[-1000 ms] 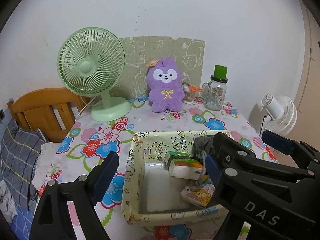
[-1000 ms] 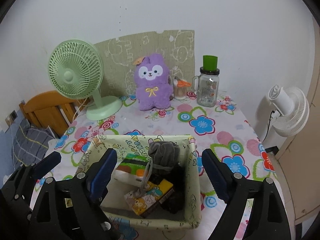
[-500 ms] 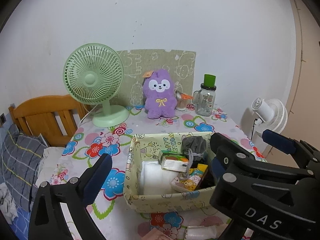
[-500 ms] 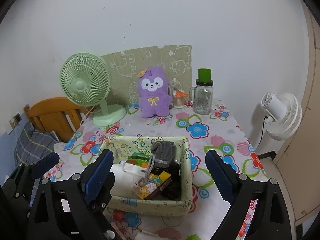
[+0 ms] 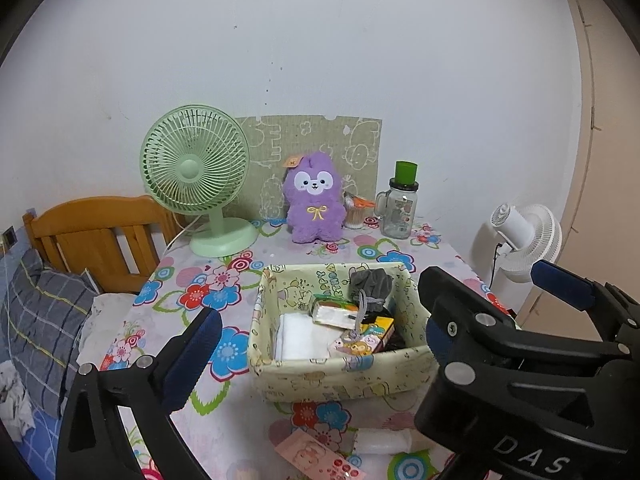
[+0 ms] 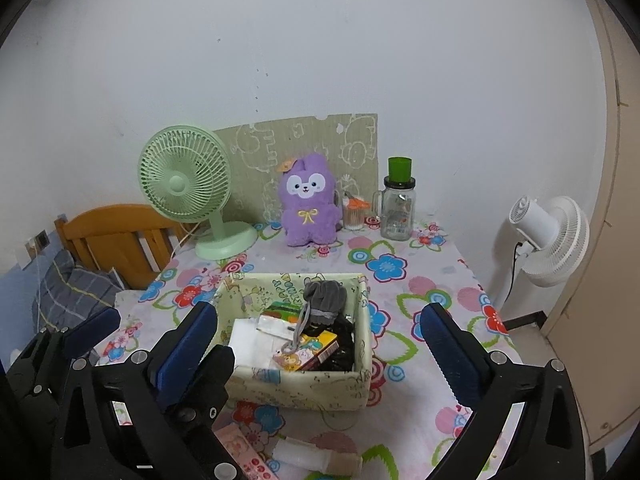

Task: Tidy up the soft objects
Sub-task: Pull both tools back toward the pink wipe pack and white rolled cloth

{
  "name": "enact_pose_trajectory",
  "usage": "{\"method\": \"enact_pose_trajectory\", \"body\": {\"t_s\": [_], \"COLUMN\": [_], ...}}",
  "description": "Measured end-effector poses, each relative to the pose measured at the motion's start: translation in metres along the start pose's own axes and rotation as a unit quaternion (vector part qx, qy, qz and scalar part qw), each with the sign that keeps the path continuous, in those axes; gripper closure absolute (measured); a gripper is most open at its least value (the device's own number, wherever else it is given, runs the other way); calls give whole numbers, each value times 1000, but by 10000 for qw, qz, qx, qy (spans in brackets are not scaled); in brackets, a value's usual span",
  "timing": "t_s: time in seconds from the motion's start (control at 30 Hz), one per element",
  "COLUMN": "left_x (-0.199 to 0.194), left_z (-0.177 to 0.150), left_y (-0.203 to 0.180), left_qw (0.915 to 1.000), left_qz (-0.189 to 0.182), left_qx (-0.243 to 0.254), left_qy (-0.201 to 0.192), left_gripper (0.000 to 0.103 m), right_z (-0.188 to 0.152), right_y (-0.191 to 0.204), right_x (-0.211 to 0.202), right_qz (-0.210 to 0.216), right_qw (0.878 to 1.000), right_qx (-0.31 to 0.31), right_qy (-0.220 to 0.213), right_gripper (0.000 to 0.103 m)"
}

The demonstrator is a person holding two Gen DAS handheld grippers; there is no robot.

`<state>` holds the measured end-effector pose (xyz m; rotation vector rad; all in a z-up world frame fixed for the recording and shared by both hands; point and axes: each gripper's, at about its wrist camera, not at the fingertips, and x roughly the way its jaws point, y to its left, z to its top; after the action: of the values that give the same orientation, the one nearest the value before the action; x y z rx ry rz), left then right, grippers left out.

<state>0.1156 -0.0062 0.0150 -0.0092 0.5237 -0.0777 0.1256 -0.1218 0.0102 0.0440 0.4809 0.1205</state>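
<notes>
A pale yellow cartoon-print fabric basket (image 5: 340, 376) (image 6: 300, 384) sits mid-table on the floral cloth. It holds a grey knit glove (image 5: 370, 282) (image 6: 326, 300), a folded white cloth (image 5: 298, 336), tissue packs (image 5: 334, 312) and a cartoon-print pack (image 5: 360, 344). A purple plush bunny (image 5: 316, 204) (image 6: 306, 200) stands upright at the back by the wall. My left gripper (image 5: 314, 344) is open wide, in front of and above the basket, holding nothing. Beside it my right gripper (image 6: 318, 348) has its jaws opening, nothing between the pads.
A green desk fan (image 5: 196, 172), a glass jar with a green lid (image 5: 400, 208) and a cup of cotton swabs (image 5: 354, 216) line the back. A pink pack (image 5: 316, 456) and a white tube (image 5: 384, 440) lie near the front edge. White floor fan (image 5: 524, 240) right, wooden headboard (image 5: 100, 236) left.
Both grippers have drawn back and up from the basket, which now looks smaller and farther. Their jaws have widened. The pink pack and white tube have come into view.
</notes>
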Motion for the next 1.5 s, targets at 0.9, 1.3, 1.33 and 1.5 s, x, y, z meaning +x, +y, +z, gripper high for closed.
{"method": "enact_pose_trajectory", "body": {"t_s": [0.9,1.3,1.33,1.5], "left_x": [-23,2,4,15], "left_z": [-67,-100,-102,-113], "left_y": [-19,-16,-16,-12], "left_qw": [9999,9989,9988,9979], "left_qz": [-61,-25,-20,12], "left_qx": [-16,-86,-90,-108], "left_qy": [77,450,485,642], "left_gripper": [0,0,0,0], "right_z": [-67,-102,-105,-115], "right_y": [-3,-2,-2,0], "right_x": [-29,-4,-1,11], "right_qz": [12,99,107,169], "right_qw": [9999,9987,9985,9973], "right_qx": [-76,-128,-135,-101], "right_qy": [115,488,528,709], "right_gripper": [0,0,0,0]}}
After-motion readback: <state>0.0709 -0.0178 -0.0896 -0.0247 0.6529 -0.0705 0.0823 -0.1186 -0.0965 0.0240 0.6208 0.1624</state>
